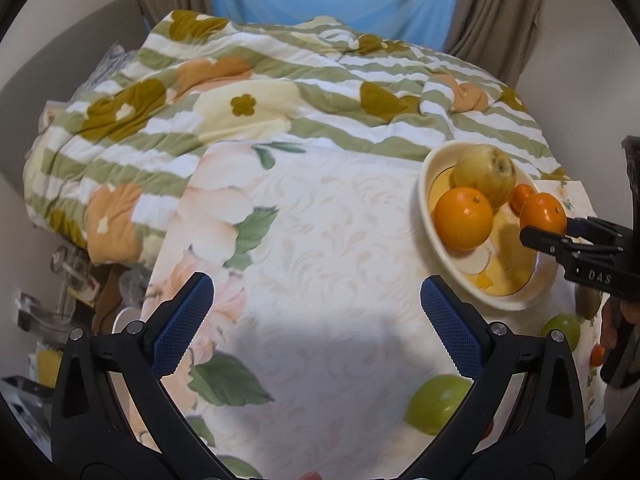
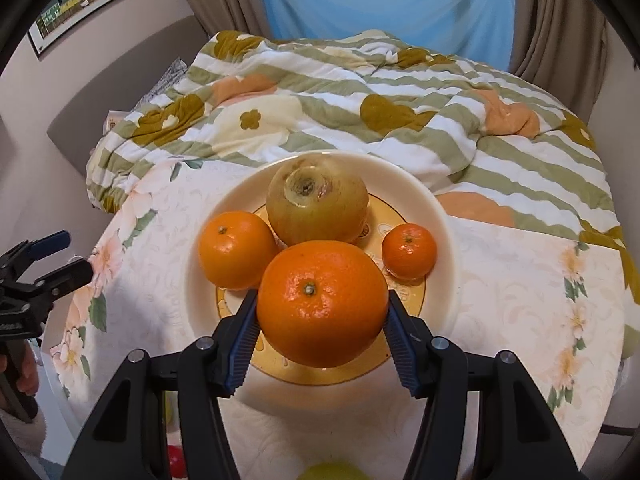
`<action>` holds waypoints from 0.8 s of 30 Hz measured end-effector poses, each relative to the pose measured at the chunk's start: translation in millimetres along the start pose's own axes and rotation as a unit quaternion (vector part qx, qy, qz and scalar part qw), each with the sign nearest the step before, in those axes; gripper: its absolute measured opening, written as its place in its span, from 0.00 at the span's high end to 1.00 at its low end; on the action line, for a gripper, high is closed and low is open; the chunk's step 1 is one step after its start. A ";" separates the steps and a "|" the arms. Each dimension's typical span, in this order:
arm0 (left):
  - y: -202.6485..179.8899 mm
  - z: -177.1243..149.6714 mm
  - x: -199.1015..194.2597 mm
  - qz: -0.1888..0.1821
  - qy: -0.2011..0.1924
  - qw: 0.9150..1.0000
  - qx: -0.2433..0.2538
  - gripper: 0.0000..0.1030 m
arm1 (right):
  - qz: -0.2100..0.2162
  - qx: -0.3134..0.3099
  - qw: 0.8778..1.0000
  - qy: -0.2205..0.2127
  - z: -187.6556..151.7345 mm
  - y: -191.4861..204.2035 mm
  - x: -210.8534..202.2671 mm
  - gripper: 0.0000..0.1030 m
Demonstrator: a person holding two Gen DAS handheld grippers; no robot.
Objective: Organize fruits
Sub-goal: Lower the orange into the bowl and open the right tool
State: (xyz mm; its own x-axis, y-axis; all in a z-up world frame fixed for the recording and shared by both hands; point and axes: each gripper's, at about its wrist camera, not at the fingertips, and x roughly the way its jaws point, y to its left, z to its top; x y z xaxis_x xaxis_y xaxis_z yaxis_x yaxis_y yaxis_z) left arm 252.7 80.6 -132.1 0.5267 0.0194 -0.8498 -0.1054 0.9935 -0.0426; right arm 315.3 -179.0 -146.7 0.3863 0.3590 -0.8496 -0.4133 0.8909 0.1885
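A cream bowl (image 2: pixel 444 240) (image 1: pixel 430 176) stands on the floral tablecloth. In it lie a yellow-green pear (image 2: pixel 318 200) (image 1: pixel 486 174), an orange (image 2: pixel 236 250) (image 1: pixel 464 218) and a small tangerine (image 2: pixel 409 251) (image 1: pixel 523 196). My right gripper (image 2: pixel 322 312) (image 1: pixel 546 230) is shut on a large orange (image 2: pixel 322 302) (image 1: pixel 543 213) and holds it over the bowl's near side. My left gripper (image 1: pixel 316 316) (image 2: pixel 66 254) is open and empty above the cloth, left of the bowl. Two green fruits (image 1: pixel 438 398) (image 1: pixel 562 330) lie on the table near it.
A striped floral quilt (image 1: pixel 240 92) (image 2: pixel 400 92) is heaped behind the bowl. A brown fruit (image 1: pixel 588 304) and a small orange one (image 1: pixel 597 354) lie at the right table edge. Clutter (image 1: pixel 60 300) sits below the table's left side. A red object (image 2: pixel 176 466) is low left.
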 end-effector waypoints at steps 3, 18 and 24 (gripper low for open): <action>4.3 -5.5 2.0 0.000 0.004 1.000 -0.007 0.00 | -0.012 -0.014 1.000 0.002 0.3 1.1 5.0 0.46; 5.7 -13.5 2.9 -0.005 0.006 1.000 -0.015 0.00 | -0.011 -0.039 0.999 -0.014 2.6 14.1 4.3 0.06; 5.8 -13.1 -6.6 0.004 0.001 1.000 -0.014 0.00 | -0.031 -0.047 0.998 -0.026 -3.3 20.8 -3.6 0.00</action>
State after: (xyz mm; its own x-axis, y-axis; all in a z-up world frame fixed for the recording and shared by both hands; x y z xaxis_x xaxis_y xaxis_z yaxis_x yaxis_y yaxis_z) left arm 237.6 84.8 -133.6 0.5240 0.0275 -0.8513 -0.1336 0.9898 -0.0503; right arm 302.5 -162.7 -141.3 0.4548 0.3211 -0.8307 -0.4626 0.8822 0.0878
